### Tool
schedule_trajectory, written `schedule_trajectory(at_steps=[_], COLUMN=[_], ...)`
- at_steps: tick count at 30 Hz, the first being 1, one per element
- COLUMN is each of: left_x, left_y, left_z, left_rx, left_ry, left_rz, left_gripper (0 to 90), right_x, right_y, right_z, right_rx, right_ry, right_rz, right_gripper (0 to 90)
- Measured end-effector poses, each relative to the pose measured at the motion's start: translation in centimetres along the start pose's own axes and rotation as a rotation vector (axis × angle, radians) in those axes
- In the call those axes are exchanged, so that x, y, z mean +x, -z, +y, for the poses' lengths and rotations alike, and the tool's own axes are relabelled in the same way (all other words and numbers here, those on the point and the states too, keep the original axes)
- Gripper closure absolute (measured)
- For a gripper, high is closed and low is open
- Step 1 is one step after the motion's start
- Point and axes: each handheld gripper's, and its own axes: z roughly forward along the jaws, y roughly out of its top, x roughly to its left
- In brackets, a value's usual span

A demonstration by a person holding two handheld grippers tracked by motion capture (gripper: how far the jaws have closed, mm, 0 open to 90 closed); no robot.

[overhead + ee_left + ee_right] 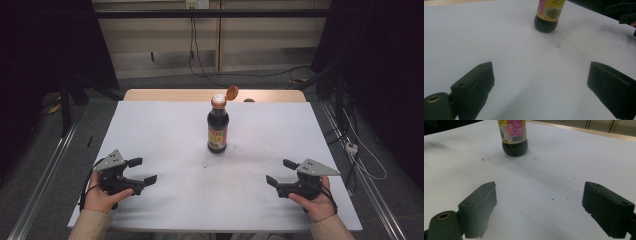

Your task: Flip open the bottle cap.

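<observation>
Both tongs, left (142,171) and right (281,171), gape wide and empty near the worktop's (150,130) front edge; the bottle (218,125) stands mid-sheet, cap (232,92) flipped open. Steady its body first, then press the cap.

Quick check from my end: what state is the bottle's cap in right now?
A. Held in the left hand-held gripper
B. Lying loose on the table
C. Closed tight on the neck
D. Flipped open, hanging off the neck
D: in the high view the orange cap stands tipped up beside the neck of the upright bottle, hinged open, with both hand-held grippers well away from it.
</observation>
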Motion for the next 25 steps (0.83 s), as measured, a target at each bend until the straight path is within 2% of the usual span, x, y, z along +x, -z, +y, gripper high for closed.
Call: schedule_trajectory(at_steps=[12,25], left_x=[0.04,-0.03], left_y=[0.53,0.31], left_z=[-0.38,-0.4], left_rx=[0.0,-0.001], left_ry=[-0.004,-0.006], left_rz=[0.009,0.01], left_gripper=[7.2,6.8], right_x=[0.05,-0.14], right_y=[0.33,0.34], right_z=[-0.33,-0.5], right_rx=[0.01,0.007], right_ry=[0.009,0.007], right_rz=[-0.002,-0.004], right_gripper=[12.1,12.0])
